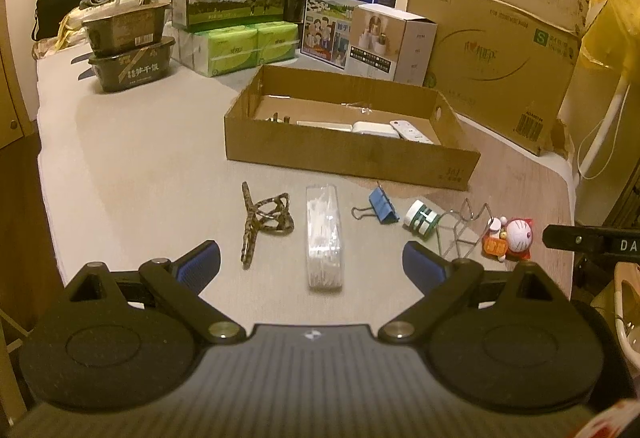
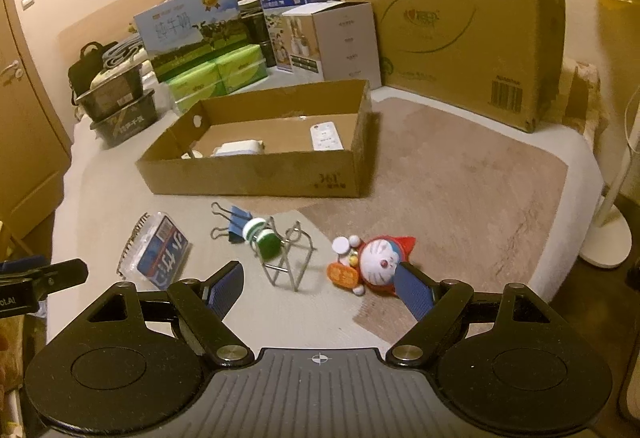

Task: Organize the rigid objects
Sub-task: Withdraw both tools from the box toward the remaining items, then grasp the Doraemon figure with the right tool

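The left gripper [image 1: 311, 262] and right gripper [image 2: 320, 286] are both wide apart, holding nothing. The cat toy [image 2: 378, 264] lies on the worktop [image 2: 460, 189], near the "361" cardboard tray [image 2: 256, 173]. Milk boxes say "纯牛奶".

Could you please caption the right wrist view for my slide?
Open right tool nears toy before tray.
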Tool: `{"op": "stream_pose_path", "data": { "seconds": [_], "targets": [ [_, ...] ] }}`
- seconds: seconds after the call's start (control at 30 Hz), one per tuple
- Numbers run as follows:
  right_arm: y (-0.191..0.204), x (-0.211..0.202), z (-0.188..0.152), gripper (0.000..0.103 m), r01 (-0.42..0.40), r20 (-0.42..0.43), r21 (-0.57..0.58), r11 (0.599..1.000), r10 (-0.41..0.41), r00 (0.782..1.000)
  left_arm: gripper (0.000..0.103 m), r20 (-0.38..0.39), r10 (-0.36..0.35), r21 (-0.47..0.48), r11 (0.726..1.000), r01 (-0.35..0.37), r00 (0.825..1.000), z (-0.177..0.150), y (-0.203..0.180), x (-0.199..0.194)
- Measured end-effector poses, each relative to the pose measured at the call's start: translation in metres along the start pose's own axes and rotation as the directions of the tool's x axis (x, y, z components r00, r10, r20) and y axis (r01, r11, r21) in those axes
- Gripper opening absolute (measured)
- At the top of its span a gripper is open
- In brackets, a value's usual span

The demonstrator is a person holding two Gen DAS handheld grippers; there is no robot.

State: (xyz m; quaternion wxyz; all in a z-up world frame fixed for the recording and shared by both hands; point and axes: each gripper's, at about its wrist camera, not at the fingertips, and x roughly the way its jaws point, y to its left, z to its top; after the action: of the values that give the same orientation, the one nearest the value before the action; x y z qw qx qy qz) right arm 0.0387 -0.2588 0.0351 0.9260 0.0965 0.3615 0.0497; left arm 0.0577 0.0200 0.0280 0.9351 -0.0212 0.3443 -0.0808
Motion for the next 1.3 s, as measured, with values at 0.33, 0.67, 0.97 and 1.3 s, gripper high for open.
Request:
{"op": "stream_pose_path", "data": {
  "seconds": [0.33, 0.67, 0.97, 1.3],
  "targets": [
    [-0.018, 0.005, -0.005, 0.082, 0.045, -0.006, 0.032, 0.998, -0.045, 0.999, 0.097, -0.018, 0.004, -0.001, 1.0, -0.004, 1.0, -0.004, -0.002, 0.01],
    [-0.022, 0.021, -0.007, 0.082, 0.063, -0.02, 0.043, 0.997, -0.062, 0.998, 0.092, -0.048, 0.01, -0.006, 1.0, -0.01, 0.999, -0.006, 0.002, 0.03],
    [-0.022, 0.047, -0.01, 0.082, 0.095, -0.028, 0.049, 0.994, -0.094, 0.995, 0.092, -0.07, -0.011, -0.007, 1.0, 0.01, 0.998, -0.002, -0.001, 0.055],
    [-0.025, 0.084, -0.005, 0.082, 0.119, -0.04, 0.059, 0.991, -0.117, 0.992, 0.091, -0.074, -0.033, -0.007, 0.999, 0.032, 0.997, 0.007, -0.004, 0.084]
  ]
}}
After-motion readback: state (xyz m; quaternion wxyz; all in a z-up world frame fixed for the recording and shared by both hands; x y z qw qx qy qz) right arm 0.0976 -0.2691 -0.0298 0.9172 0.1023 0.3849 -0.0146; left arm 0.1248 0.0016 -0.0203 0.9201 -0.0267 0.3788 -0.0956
